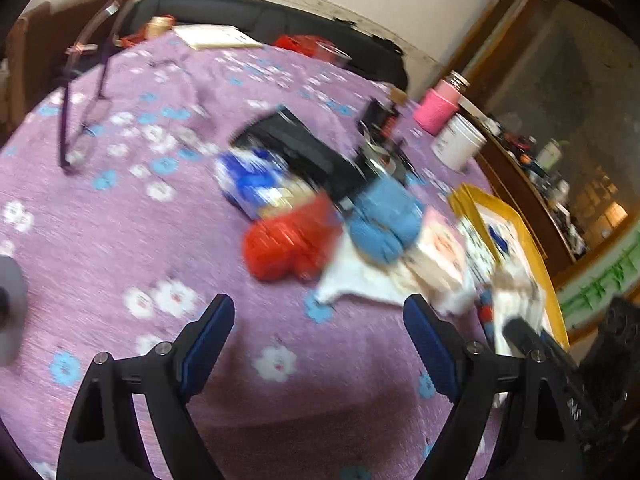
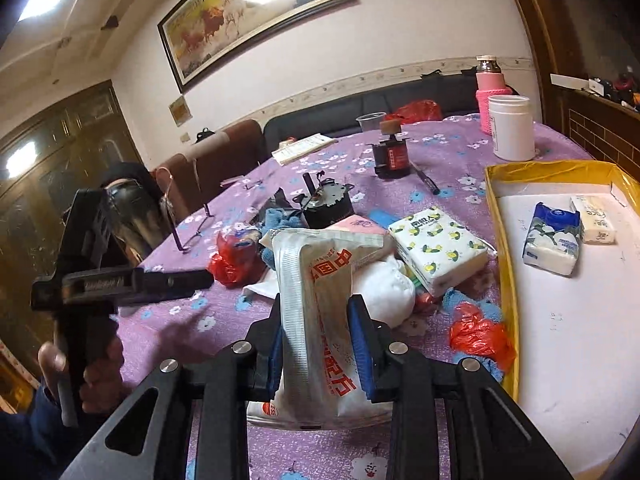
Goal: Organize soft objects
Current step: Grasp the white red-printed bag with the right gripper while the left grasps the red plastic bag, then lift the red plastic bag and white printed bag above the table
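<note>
My right gripper [image 2: 318, 316] is shut on a white soft packet with red characters [image 2: 320, 280] and holds it above the purple flowered tablecloth [image 2: 168, 320]. A yellow-rimmed white tray [image 2: 500, 240] at the right holds a blue-and-white tissue pack [image 2: 554, 240] and a cream pack [image 2: 596, 220]. A lemon-print tissue pack [image 2: 438, 248], a white cloth [image 2: 388, 284], red bags [image 2: 480, 336] and blue cloths lie in a pile. My left gripper [image 1: 320, 320] is open and empty above the cloth, short of a red bag [image 1: 288, 244] and a blue cloth [image 1: 384, 220]. That view is blurred.
A motor-like black part [image 2: 326, 204], a small dark device [image 2: 390, 156], a pen [image 2: 426, 178], a white jar [image 2: 512, 126], a pink bottle [image 2: 490, 92], purple glasses [image 1: 86, 128] and a notebook [image 2: 302, 148] stand on the table. Sofas lie behind.
</note>
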A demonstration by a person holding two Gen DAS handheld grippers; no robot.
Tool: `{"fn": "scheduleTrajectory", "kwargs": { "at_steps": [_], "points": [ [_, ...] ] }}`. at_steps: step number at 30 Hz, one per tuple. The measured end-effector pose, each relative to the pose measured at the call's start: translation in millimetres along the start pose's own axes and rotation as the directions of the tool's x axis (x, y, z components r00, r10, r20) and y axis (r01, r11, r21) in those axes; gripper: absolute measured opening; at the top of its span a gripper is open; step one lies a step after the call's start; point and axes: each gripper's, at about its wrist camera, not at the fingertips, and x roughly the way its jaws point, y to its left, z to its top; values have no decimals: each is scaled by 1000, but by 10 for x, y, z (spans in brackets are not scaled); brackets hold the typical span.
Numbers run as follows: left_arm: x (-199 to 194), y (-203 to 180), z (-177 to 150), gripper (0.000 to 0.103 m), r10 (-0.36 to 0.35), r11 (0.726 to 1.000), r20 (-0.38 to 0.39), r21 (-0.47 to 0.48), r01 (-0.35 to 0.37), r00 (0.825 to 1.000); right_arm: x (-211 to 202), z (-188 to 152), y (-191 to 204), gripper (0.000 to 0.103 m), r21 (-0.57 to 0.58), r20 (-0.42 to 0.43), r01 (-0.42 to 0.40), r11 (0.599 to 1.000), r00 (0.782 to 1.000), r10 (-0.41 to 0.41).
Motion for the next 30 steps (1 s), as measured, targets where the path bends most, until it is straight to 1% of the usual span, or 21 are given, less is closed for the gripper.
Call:
{"fn": "scheduleTrajectory", "kwargs": {
  "at_steps": [1,3,4,7,9,10,11,12,13,14,17,18,21,23,24,28,30],
  "points": [
    [-15,2,46,86,18,1000,6,4,-18,1000,-1,5,-19,32,3,1,-13,1000,1000,13],
    [-5,-23,153,86,83,996,26,30,-84,996,-23,8,-38,33,15,10,-12,1000,1000,12],
    [28,-39,188,86,100,994,29,46,-101,995,-25,0,-48,33,17,13,-18,1000,1000,17],
    [240,-96,254,86,120,988,-17,97,-118,993,-61,-11,-55,33,19,22,-17,1000,1000,16],
    [397,-140,242,86,151,980,-42,137,-144,988,-61,-12,-62,33,20,24,-16,1000,1000,16],
    [446,-138,229,86,173,976,-41,143,-166,984,-65,-13,-63,33,22,26,-13,1000,1000,12],
    [483,-126,217,81,192,972,-36,144,-185,981,-71,-16,-68,33,23,27,-12,1000,1000,12],
    [510,-119,202,57,196,970,-41,152,-188,980,-70,-14,-73,33,23,27,-13,1000,1000,12],
    [528,-111,193,44,196,970,-55,156,-185,979,-71,-13,-73,33,23,29,-10,1000,1000,10],
    [523,-90,186,42,185,973,-60,150,-174,981,-69,-12,-80,33,23,29,-8,1000,1000,7],
    [421,-108,151,42,195,969,-26,157,-188,981,-76,-18,-77,33,25,27,-4,1000,1000,3],
    [350,-137,125,42,187,970,-8,160,-184,982,-77,-17,-83,33,25,28,-4,1000,1000,4],
    [137,-251,45,42,140,976,33,161,-143,990,-69,-14,-84,33,24,25,-6,1000,1000,6],
    [46,-330,-39,42,89,983,47,158,-95,995,-65,-17,-78,33,22,23,-5,1000,1000,5],
    [32,-395,-91,42,74,982,48,170,-81,996,-61,-15,-83,33,23,22,-5,1000,1000,5],
    [75,-661,-259,42,63,965,72,249,-79,995,-60,-11,-87,33,26,22,-3,1000,1000,2],
    [132,-744,-306,42,48,960,68,273,-65,997,-62,-11,-89,33,26,22,2,1000,1000,-2]
  ]
}}
